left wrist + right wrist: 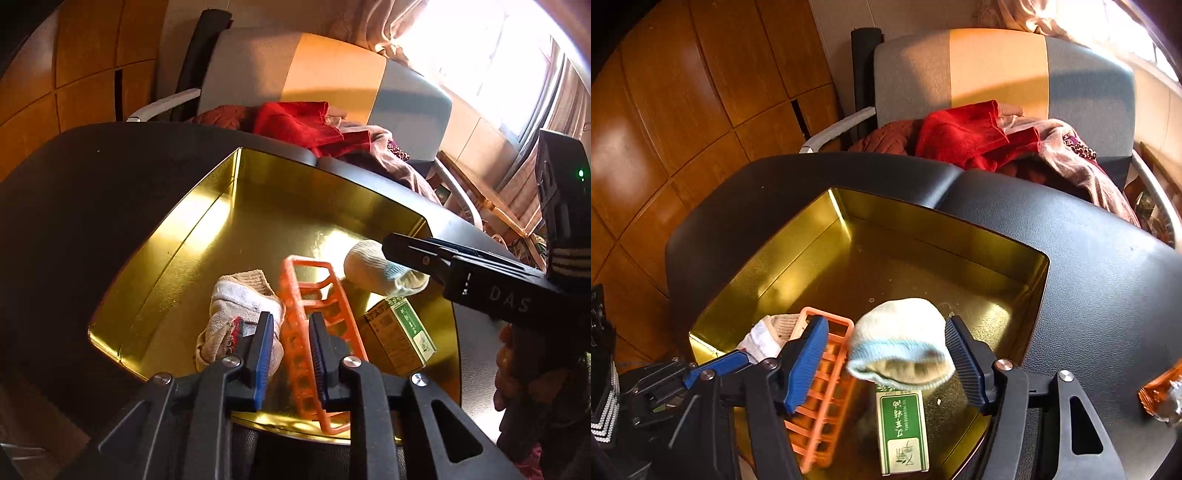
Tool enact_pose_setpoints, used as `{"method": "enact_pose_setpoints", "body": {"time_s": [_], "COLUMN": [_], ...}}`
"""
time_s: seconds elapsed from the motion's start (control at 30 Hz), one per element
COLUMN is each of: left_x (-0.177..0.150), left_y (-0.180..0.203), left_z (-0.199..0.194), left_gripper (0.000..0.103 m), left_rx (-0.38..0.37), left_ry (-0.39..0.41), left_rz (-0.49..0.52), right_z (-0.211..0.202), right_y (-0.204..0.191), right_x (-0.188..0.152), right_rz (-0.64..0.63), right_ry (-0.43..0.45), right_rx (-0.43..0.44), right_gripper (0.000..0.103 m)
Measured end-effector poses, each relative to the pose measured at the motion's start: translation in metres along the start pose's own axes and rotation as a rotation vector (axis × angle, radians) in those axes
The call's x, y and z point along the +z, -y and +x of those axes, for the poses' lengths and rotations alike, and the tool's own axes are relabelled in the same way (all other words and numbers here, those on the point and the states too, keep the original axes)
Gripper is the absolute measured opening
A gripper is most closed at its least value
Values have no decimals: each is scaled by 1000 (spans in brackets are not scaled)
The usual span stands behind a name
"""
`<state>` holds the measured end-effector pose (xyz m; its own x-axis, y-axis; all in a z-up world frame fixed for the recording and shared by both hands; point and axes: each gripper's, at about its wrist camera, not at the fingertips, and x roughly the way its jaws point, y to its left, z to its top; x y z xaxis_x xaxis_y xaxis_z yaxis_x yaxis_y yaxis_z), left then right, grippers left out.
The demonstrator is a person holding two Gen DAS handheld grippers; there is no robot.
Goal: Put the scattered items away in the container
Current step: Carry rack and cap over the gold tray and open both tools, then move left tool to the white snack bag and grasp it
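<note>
Four items sit in or over the gold tin (pixel 783 266): a grey sock (pixel 236 306) at the left, an orange rack (pixel 314 332) beside it, a green box (pixel 903 428) at the near right, and a white sock (pixel 901 343) over the box. The left gripper (pixel 291 354) has its jaws closed to a narrow gap around the rack's long side, apparently pinching it; the rack stands tilted, its near end over the tin's near rim. The right gripper (pixel 886 362) is spread wide, the white sock between its pads, seemingly touching only the right one; whether the sock hangs or rests on the box I cannot tell.

To finish well, I would lower the rack until it lies flat on the tin floor, nudging it farther in so no end overhangs, then let go. The right gripper should lift straight up, so its pads do not drag the sock back out.
</note>
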<state>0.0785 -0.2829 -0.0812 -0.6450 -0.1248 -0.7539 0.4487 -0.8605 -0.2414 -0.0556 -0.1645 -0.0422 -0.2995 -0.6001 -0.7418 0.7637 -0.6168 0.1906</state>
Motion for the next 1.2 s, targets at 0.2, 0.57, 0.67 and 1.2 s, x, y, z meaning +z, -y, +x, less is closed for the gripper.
{"method": "enact_pose_setpoints", "body": {"time_s": [0.2,0.57,0.67,1.2], "left_x": [-1,-11,-19,-37], "left_y": [6,95,131,308], "left_z": [-14,-23,-19,26], "left_gripper": [23,25,26,28], "left_rx": [-11,-157,-200,-347], "left_ry": [18,-11,-36,-140], "left_rz": [16,200,267,589], "right_z": [-23,-101,-122,-199], "right_y": [3,86,119,220], "right_x": [-13,-110,-143,-241], "right_rz": [27,245,333,627], "right_ry": [42,84,81,140], "right_rx": [-2,-127,-188,-384], "right_gripper": [70,77,77,79]}}
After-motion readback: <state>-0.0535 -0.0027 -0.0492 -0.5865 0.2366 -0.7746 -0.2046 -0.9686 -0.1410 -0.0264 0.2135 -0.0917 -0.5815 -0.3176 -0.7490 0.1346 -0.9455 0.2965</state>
